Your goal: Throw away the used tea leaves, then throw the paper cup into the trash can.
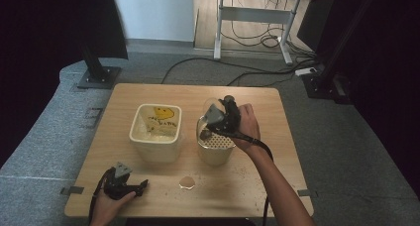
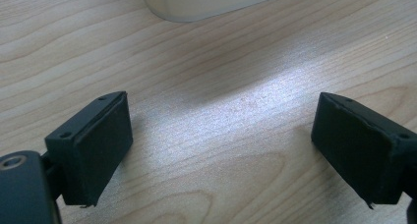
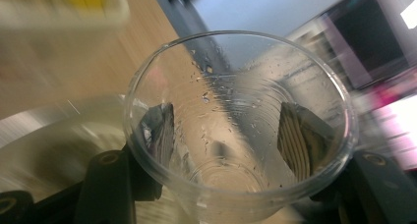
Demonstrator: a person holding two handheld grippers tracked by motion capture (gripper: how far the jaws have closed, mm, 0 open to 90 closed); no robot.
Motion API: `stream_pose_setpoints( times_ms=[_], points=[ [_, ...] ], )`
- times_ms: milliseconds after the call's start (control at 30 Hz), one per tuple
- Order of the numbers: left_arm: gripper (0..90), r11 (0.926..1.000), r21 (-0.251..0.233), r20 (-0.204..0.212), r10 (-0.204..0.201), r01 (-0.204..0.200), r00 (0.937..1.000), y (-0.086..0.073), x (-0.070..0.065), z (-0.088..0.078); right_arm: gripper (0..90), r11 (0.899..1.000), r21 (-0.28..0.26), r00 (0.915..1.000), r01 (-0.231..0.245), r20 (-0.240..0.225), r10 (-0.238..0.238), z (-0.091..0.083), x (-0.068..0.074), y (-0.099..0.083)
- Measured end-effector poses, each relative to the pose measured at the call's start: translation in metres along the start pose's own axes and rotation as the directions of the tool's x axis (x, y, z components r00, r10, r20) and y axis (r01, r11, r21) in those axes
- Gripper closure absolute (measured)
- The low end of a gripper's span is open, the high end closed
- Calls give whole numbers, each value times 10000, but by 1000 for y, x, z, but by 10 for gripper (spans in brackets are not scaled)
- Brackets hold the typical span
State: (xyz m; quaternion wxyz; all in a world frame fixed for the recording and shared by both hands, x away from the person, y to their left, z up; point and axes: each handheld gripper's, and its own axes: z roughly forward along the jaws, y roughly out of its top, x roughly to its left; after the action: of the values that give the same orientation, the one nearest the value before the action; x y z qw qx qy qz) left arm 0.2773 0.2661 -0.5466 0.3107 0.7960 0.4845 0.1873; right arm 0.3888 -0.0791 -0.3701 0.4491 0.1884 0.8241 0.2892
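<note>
My right gripper (image 1: 212,123) is shut on a clear plastic cup (image 3: 236,86) and holds it tilted above a round cream pot (image 1: 214,154) with a perforated insert (image 1: 218,141). In the right gripper view I look into the cup's mouth. It holds only droplets and a few dark specks, and both jaws press on its wall from outside. My left gripper (image 1: 140,185) rests low at the table's front left, open, with nothing between its fingers (image 2: 96,145). A square cream tub (image 1: 155,133) with something yellow inside stands mid-table.
A small tan disc-like piece (image 1: 187,182) lies on the wooden table (image 1: 257,186) near the front, between the two hands. Dark specks are scattered on the wood right of the pot. The tub's base (image 2: 211,0) is just beyond the left jaws. Cables and a desk frame are on the floor behind.
</note>
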Motion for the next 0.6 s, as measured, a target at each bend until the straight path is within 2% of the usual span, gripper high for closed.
stream_pose_setpoints(
  times_ms=[33,67,100,133,167,200,233,300,333,367,400,433,467,500,567,600],
  points=[
    [81,10000,-2,-1,-1,1,10000,0,0,0,393,9753,-337,9738,-2181,-731,2152,-2,-10,-2],
    [81,10000,-4,0,-4,4,10000,0,0,0,393,9753,-337,9738,-2181,-731,2152,-2,-10,-2],
    [82,10000,-6,-2,-3,3,10000,0,0,0,393,9557,-401,9537,-2915,-891,2872,-2,-13,-3],
    [82,10000,-7,-1,-2,2,10000,0,0,0,393,9122,-365,9064,-4080,-1356,4000,-1,-18,-8],
    [81,10000,-10,-2,-4,4,10000,0,0,0,393,9015,-324,8941,-4315,-1479,4227,-1,-19,-9],
    [81,10000,-10,-2,-4,4,10000,0,0,0,393,9015,-324,8941,-4315,-1479,4227,-1,-19,-9],
    [81,10000,-2,3,-2,2,10000,0,0,0,393,8784,-262,8671,-4772,-1765,4657,0,-20,-11],
    [82,10000,-3,2,-3,3,10000,0,0,0,392,8597,-293,8466,-5100,-1941,4956,0,-21,-13],
    [82,10000,-6,-3,-7,7,10000,0,0,0,393,8543,-312,8412,-5189,-1964,5038,1,-21,-13],
    [82,10000,-6,-3,-7,7,10000,0,0,0,393,8543,-312,8412,-5189,-1964,5038,1,-21,-13],
    [82,10000,-8,-11,-10,10,10000,0,0,0,392,8475,-328,8342,-5298,-2003,5138,1,-21,-14],
    [82,10000,-9,-16,-20,19,10000,0,0,0,392,8369,-323,8218,-5464,-2132,5284,1,-22,-14],
    [82,10000,-11,-18,-21,21,10000,0,0,0,392,8314,-341,8157,-5547,-2191,5353,1,-21,-14],
    [82,10000,-1,-10,-20,20,10000,0,0,0,390,8339,-368,8185,-5507,-2197,5308,2,-21,-13],
    [82,10000,-11,-20,-26,26,10000,0,0,0,390,8313,-441,8160,-5540,-2268,5318,2,-20,-12],
    [82,10000,-11,-20,-27,27,10000,0,0,0,390,8259,-487,8110,-5617,-2299,5380,2,-20,-10]
  ],
)
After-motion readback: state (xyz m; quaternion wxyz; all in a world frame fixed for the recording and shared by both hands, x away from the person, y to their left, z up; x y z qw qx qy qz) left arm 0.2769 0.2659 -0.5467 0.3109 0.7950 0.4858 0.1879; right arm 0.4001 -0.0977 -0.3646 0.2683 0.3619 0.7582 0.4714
